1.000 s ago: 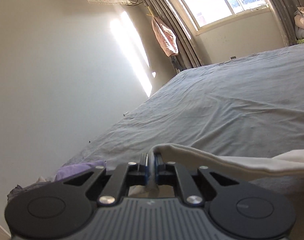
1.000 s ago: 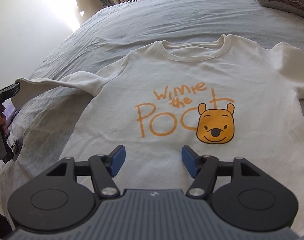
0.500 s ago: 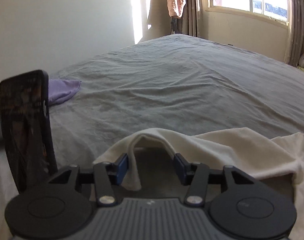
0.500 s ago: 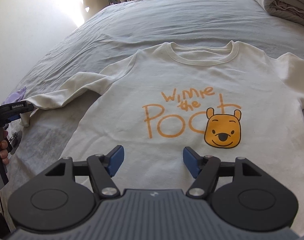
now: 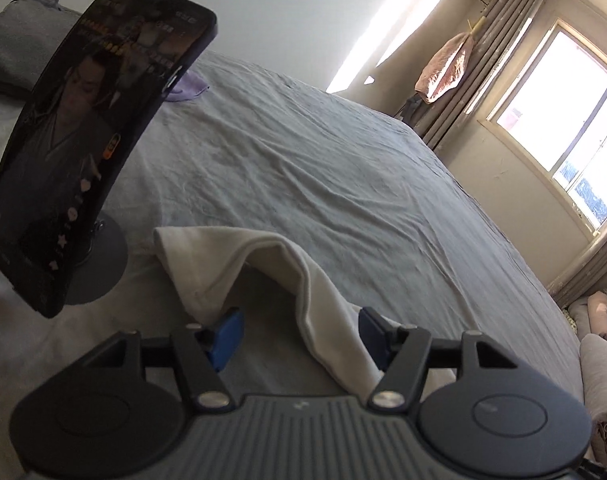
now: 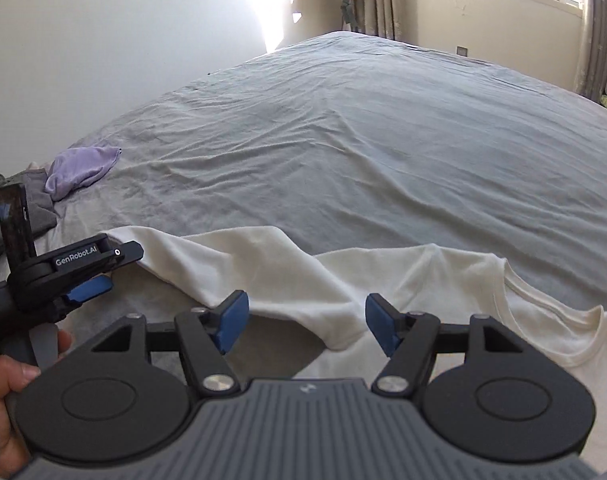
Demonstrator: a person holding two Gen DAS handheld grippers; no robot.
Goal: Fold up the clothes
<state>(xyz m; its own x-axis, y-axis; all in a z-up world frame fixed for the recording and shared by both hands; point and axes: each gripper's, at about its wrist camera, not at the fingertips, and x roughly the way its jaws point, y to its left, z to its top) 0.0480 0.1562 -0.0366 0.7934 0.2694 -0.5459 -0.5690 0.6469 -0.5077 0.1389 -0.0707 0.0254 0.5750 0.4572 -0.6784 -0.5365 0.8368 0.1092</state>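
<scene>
step: sleeve fold, by the look of it | shirt [image 6: 443, 280] spread on bed [image 6: 343, 120], sleeve [image 5: 263, 264] rumpled out to the side | left claw [image 5: 299, 330] wide open, astride sleeve, holding nothing | right claw [image 6: 306, 322] wide open, empty, over sleeve | next: probably pinch sleeve, needs a grip near the cuff

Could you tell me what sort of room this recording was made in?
Most likely a home bedroom: a wide bed under a grey sheet, a curtained window, and a cream shirt spread on the bed for folding.
</scene>
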